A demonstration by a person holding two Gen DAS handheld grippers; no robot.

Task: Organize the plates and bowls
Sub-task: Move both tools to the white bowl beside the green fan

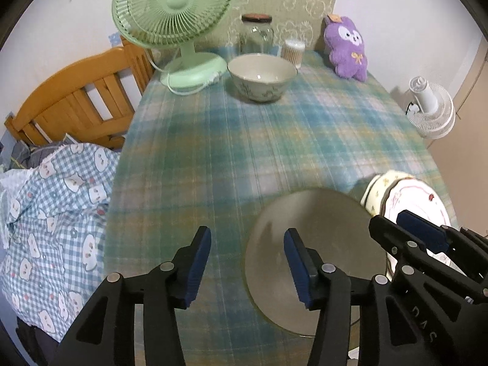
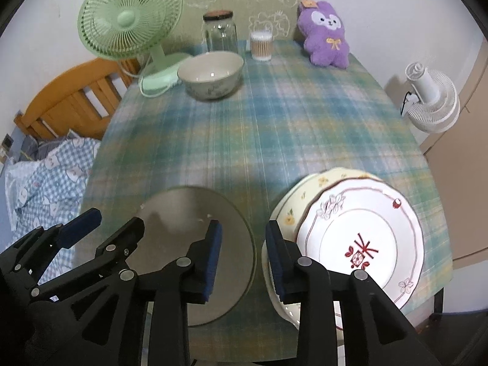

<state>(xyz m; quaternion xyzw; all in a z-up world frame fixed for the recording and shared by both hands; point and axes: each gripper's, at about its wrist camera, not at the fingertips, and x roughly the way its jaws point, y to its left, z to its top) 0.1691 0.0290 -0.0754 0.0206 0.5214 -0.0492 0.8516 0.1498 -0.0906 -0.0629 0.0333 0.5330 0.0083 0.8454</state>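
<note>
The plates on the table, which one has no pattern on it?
The plain grey plate, lying alone; the other two, stacked beside it, carry flower prints.

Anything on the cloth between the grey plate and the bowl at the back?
Nothing: only bare plaid cloth runs from the grey plate to the bowl, clear in both wrist views.

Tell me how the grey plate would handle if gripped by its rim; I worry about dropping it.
The grey plate looks rigid and smooth, so the pads may slip on its thin edge. It lies flat on the plaid tablecloth, leaving little room under the rim. It is probably ceramic or glass, so likely breakable and fairly heavy.
</note>
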